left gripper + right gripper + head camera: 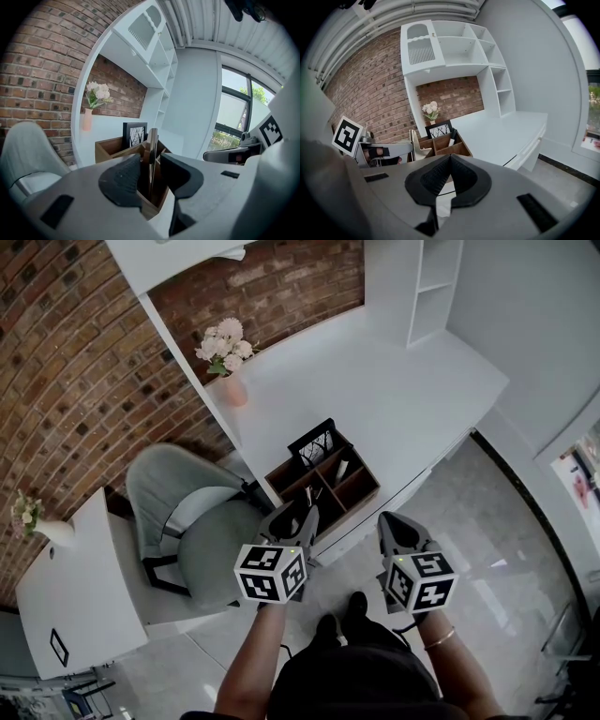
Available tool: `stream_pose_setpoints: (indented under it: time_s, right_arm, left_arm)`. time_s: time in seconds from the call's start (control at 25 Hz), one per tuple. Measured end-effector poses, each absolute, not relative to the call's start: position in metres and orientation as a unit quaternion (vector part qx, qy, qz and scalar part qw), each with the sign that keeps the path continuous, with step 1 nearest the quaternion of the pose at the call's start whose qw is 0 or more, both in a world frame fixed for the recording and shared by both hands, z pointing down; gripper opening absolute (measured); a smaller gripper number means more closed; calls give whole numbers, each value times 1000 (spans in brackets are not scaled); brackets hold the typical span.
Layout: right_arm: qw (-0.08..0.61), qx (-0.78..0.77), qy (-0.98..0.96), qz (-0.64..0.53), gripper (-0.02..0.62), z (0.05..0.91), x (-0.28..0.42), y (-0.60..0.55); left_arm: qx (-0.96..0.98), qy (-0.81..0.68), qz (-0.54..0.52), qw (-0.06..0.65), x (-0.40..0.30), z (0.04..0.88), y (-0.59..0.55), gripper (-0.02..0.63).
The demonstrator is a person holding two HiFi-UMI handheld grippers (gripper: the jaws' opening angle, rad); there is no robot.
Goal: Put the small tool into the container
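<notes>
Both jaws of my left tool (149,163) stand apart around the slim metal piece (153,143), seemingly seated in the wooden container (112,148) — I back straight off without brushing it; right tool (450,163) closed, empty.

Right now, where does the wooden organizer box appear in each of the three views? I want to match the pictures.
Head view: the wooden organizer is at centre, on the near edge of the white desk.
Left gripper view: lower centre-left, directly behind the jaws.
Right gripper view: centre-left, just above the jaws.
Shared landmark: the flower vase, on the desk beyond the organizer in all three.
</notes>
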State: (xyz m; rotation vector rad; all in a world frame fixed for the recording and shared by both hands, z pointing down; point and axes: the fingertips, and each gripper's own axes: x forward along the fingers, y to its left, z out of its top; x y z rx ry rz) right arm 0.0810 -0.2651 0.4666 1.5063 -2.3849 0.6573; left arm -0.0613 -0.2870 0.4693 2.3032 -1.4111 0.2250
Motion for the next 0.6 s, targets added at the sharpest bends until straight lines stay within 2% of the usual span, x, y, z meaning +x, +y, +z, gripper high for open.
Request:
stream_pose_setpoints:
  time_s: [0.36, 0.6]
  right_arm:
    - [133, 504, -824, 223, 3, 472, 67, -254]
    - [140, 501, -826, 218, 3, 474, 60, -244]
  left_arm:
    - [820, -524, 97, 210, -77, 477, -264, 107]
    - [814, -533, 112, 200, -89, 480, -249, 69]
